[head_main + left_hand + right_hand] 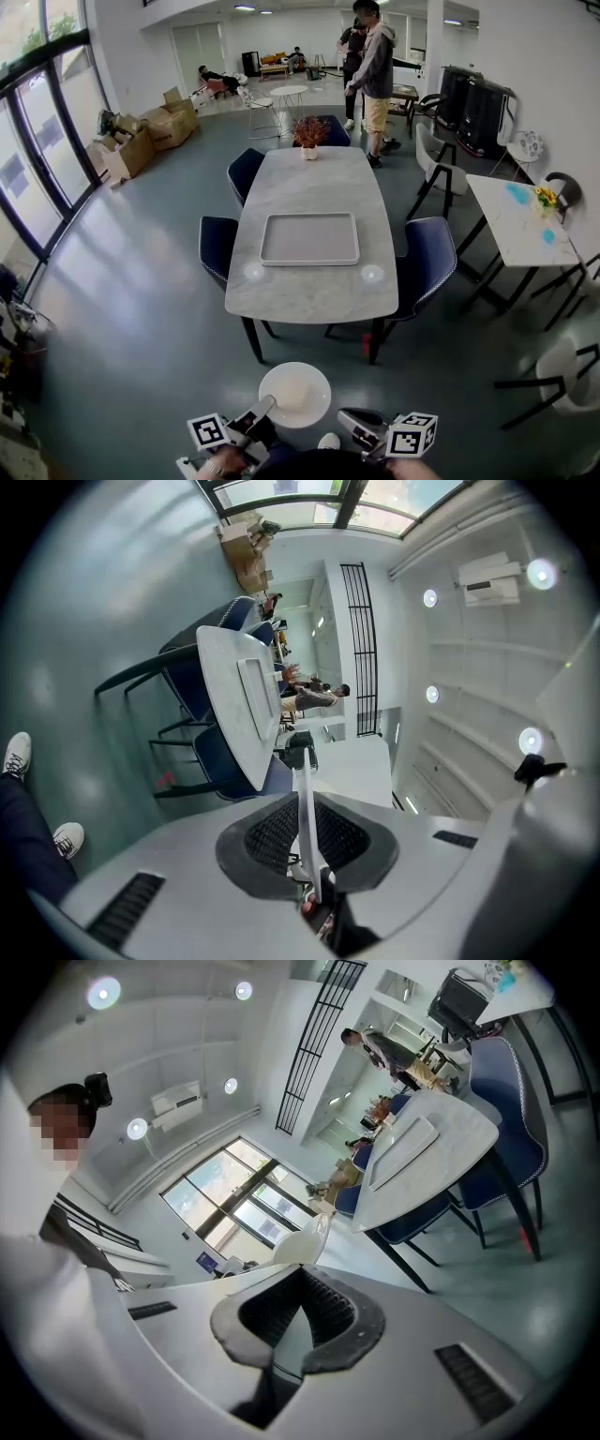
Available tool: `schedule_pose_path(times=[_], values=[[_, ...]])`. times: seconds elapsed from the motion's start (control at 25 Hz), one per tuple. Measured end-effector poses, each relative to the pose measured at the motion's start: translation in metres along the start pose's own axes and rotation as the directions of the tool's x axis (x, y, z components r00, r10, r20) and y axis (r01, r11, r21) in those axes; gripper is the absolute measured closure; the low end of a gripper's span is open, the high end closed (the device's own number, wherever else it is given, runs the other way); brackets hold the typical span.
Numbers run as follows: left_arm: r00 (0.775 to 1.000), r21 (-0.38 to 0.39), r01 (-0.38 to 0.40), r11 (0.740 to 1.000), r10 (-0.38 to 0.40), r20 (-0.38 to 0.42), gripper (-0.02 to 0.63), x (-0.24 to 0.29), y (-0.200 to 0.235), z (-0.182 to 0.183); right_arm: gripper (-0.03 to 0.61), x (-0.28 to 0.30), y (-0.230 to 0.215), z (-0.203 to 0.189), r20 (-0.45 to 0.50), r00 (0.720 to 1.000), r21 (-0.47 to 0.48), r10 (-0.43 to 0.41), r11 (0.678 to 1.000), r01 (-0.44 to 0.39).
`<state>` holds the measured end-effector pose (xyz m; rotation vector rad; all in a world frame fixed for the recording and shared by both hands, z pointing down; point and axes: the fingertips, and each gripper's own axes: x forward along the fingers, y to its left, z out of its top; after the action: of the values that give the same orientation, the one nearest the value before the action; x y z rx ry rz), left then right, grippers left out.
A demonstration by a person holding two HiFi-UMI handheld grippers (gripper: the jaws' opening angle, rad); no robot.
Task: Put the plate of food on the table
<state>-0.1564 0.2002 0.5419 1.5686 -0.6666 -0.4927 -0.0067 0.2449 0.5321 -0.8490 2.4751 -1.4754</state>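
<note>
A round white plate (294, 394) hangs low in front of me, short of the near end of the long marble table (309, 187). My left gripper (265, 405) is shut on its left rim; in the left gripper view the plate (306, 799) stands edge-on between the pads (272, 832). I cannot make out what lies on it. My right gripper (349, 424) is just right of the plate, apart from it, jaws slightly open with nothing in them. In the right gripper view the plate (302, 1241) shows beyond the right gripper (302, 1277).
A grey tray (309, 239) lies mid-table, two small pale discs (372, 274) near the front corners, a flower vase (309, 136) at the far end. Blue chairs (427, 262) flank the table. People (375, 70) stand behind. A white side table (516, 225) is at the right.
</note>
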Motion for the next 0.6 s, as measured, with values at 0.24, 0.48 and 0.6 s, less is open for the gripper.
schedule_pose_path(times=[0.24,0.48,0.6], values=[[1.0,0.009,0.001,1.0,-0.001,0.005,0.58,0.001,-0.003,0.003,0.568,0.002,-0.002,0.002,0.003,1.0,0.014,0.016,1.0,-0.016],[1.0,0.01,-0.007,1.0,0.006,0.013,0.58,0.006,-0.002,0.003,0.568,-0.003,-0.009,0.006,0.019,0.999,0.038,0.029,0.999,-0.029],[1.0,0.003,-0.018,1.0,0.018,0.017,0.581,0.011,0.0,0.002,0.568,-0.008,-0.014,0.011,0.023,0.999,0.041,0.025,0.999,-0.026]])
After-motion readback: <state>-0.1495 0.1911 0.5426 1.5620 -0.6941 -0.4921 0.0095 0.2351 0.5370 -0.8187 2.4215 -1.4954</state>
